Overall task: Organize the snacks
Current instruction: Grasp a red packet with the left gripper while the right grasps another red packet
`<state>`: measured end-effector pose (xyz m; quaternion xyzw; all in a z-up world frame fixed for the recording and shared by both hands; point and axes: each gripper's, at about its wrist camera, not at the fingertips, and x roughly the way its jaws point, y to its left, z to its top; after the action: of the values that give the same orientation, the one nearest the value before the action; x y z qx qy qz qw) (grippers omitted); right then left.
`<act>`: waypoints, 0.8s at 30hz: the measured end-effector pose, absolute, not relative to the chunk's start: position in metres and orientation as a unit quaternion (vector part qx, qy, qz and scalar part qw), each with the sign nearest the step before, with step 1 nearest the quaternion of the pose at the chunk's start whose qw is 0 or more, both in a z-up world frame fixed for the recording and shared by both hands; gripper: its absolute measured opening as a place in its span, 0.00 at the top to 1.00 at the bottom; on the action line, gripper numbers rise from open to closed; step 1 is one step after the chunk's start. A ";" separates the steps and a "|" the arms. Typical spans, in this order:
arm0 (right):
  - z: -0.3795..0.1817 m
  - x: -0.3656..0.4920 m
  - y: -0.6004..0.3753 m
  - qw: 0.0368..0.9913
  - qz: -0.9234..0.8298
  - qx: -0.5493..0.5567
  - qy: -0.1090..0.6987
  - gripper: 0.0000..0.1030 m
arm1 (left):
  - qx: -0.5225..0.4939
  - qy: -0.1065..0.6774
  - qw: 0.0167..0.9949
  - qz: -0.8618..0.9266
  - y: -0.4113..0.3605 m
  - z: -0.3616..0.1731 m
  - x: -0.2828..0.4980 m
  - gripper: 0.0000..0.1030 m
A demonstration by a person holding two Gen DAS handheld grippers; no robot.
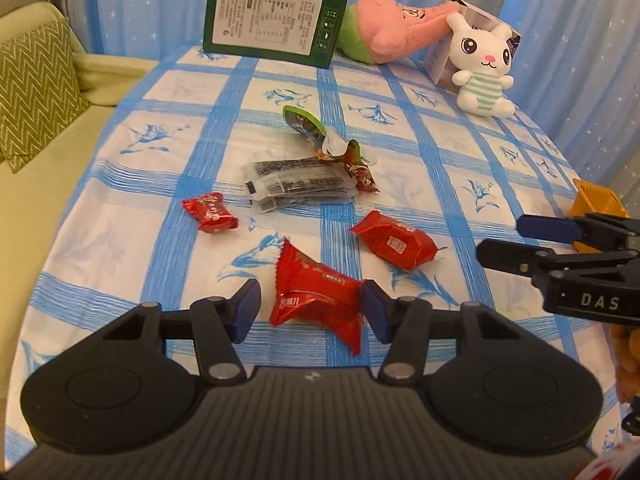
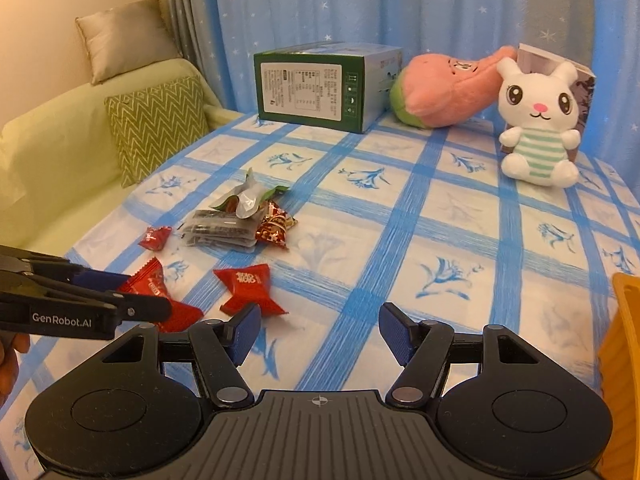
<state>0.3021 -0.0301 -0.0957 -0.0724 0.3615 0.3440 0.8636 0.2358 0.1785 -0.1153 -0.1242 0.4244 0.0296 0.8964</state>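
A large red-wrapped snack (image 1: 316, 296) lies on the blue checked tablecloth (image 1: 400, 152) between the jaws of my left gripper (image 1: 310, 312). The right pad touches the wrapper; the left pad stands a little clear, so the gripper is open. From the right wrist view the left gripper (image 2: 140, 294) sits low over that snack (image 2: 152, 284). A second red snack (image 1: 394, 246) lies just right of it. Further off are a small red candy (image 1: 210, 212) and a heap of dark packets (image 1: 296, 184). My right gripper (image 2: 320, 332) is open and empty, above bare cloth.
An orange basket (image 2: 624, 360) stands at the table's right edge. At the back are a green box (image 1: 272, 22), a pink plush (image 1: 396, 28) and a white rabbit plush (image 1: 482, 64). A sofa with a green cushion (image 1: 36, 88) is on the left.
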 end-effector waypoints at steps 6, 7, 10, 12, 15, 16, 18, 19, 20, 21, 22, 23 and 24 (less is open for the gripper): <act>-0.097 0.314 -0.020 0.856 0.366 -0.069 0.359 0.36 | -0.117 0.432 0.894 0.022 0.173 -0.117 0.243 0.62; -0.097 0.315 -0.017 0.854 0.371 -0.071 0.357 0.36 | -0.114 0.432 0.894 0.022 0.173 -0.117 0.243 0.63; -0.098 0.318 -0.010 0.848 0.387 -0.075 0.355 0.36 | -0.098 0.432 0.896 0.021 0.170 -0.115 0.242 0.65; -0.099 0.318 -0.006 0.843 0.398 -0.075 0.355 0.36 | -0.090 0.430 0.898 0.019 0.170 -0.113 0.241 0.67; -0.099 0.317 0.003 0.835 0.418 -0.079 0.350 0.36 | -0.079 0.429 0.900 0.019 0.171 -0.110 0.239 0.68; -0.100 0.316 0.006 0.831 0.425 -0.082 0.349 0.37 | -0.075 0.428 0.901 0.020 0.172 -0.109 0.238 0.69; -0.103 0.316 0.012 0.825 0.434 -0.090 0.349 0.46 | -0.077 0.428 0.900 0.021 0.175 -0.108 0.238 0.69; -0.105 0.316 0.015 0.823 0.436 -0.094 0.352 0.48 | -0.078 0.428 0.900 0.022 0.176 -0.108 0.237 0.69; -0.108 0.317 0.017 0.820 0.437 -0.097 0.356 0.50 | -0.079 0.429 0.900 0.022 0.177 -0.108 0.237 0.69; -0.111 0.318 0.019 0.818 0.438 -0.098 0.360 0.51 | -0.081 0.429 0.900 0.018 0.177 -0.108 0.237 0.69; -0.114 0.319 0.020 0.816 0.439 -0.097 0.365 0.52 | -0.082 0.429 0.900 0.017 0.177 -0.109 0.237 0.69; -0.117 0.321 0.021 0.814 0.439 -0.096 0.369 0.53 | -0.083 0.428 0.900 0.016 0.177 -0.109 0.236 0.69; -0.119 0.323 0.022 0.813 0.438 -0.095 0.372 0.55 | -0.085 0.429 0.899 0.011 0.177 -0.110 0.236 0.69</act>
<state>0.3225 0.0223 -0.1191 -0.0954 0.3722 0.4378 0.8128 0.2365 0.1773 -0.1096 -0.0855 0.4291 0.0115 0.8991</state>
